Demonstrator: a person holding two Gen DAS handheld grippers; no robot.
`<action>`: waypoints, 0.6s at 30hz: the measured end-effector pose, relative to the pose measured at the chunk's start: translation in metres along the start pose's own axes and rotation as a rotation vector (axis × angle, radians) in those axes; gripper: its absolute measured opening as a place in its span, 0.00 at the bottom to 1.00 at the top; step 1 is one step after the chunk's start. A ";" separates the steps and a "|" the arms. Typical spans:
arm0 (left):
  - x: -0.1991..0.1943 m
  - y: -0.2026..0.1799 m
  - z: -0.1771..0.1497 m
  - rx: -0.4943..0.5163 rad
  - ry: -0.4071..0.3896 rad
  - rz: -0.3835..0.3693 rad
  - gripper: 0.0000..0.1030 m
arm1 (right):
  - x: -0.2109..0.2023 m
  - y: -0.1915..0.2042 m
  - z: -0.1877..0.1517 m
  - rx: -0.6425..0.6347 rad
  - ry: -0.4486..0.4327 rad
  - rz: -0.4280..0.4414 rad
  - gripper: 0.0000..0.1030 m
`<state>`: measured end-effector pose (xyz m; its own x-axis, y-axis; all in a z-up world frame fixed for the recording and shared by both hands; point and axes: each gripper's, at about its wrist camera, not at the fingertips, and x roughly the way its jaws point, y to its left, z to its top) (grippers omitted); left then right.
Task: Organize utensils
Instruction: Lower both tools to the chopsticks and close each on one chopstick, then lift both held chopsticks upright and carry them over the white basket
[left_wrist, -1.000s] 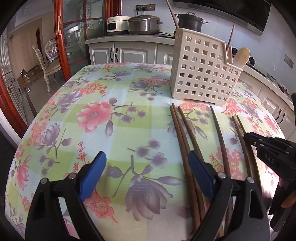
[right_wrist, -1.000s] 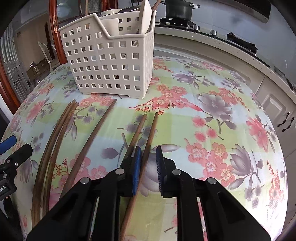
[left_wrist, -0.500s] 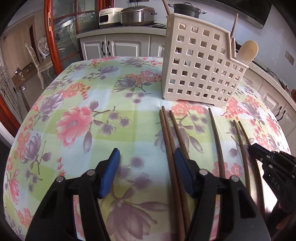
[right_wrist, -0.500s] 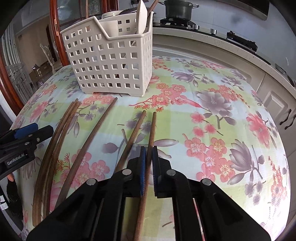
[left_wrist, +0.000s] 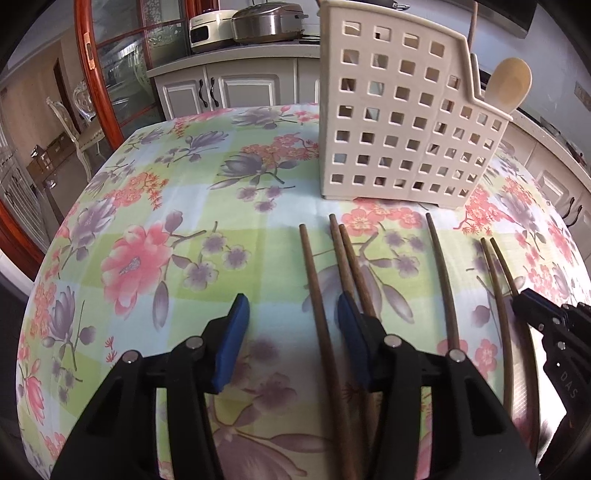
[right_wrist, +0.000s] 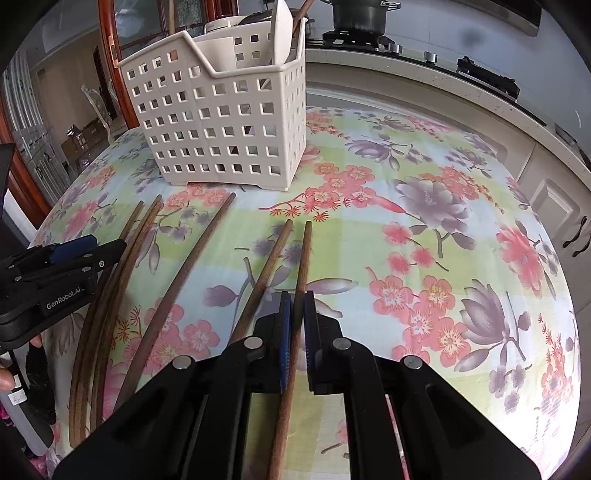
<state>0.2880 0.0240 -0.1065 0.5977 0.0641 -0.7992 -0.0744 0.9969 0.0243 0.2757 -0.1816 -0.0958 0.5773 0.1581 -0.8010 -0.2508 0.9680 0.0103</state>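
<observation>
Several brown wooden chopsticks lie side by side on the floral tablecloth in front of a cream perforated utensil holder (left_wrist: 399, 122) (right_wrist: 221, 122). My left gripper (left_wrist: 291, 325) hangs over the leftmost ones, its jaws closing. One chopstick (left_wrist: 314, 280) lies between the blue pads (left_wrist: 232, 339), untouched by either, and two more (left_wrist: 349, 258) run under the right finger. My right gripper (right_wrist: 297, 325) is shut on the rightmost chopstick (right_wrist: 303, 258), which rests on the cloth. Each gripper shows in the other's view: the right gripper (left_wrist: 532, 310), the left gripper (right_wrist: 74, 254).
A wooden spoon (left_wrist: 509, 85) and other utensils stand in the holder. A lone chopstick (right_wrist: 192, 266) and another (right_wrist: 269, 266) lie between the two grippers. Kitchen counters with pots ring the table at the back and right. A chair stands beyond the far left edge.
My left gripper has slid right, so the leftmost chopstick now lies between its narrowing jaws. My right gripper holds its chopstick in the same place.
</observation>
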 end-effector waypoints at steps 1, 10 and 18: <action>0.000 -0.002 0.001 0.010 -0.001 -0.005 0.41 | 0.000 0.002 0.000 -0.011 -0.001 -0.009 0.07; -0.004 -0.003 -0.004 0.011 -0.024 -0.056 0.06 | -0.005 -0.004 -0.003 0.019 -0.024 0.024 0.06; -0.039 0.008 -0.007 -0.021 -0.111 -0.094 0.06 | -0.039 -0.008 0.003 0.032 -0.124 0.053 0.06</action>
<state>0.2580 0.0287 -0.0792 0.6872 -0.0234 -0.7260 -0.0299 0.9977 -0.0604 0.2572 -0.1947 -0.0629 0.6559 0.2302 -0.7189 -0.2598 0.9630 0.0714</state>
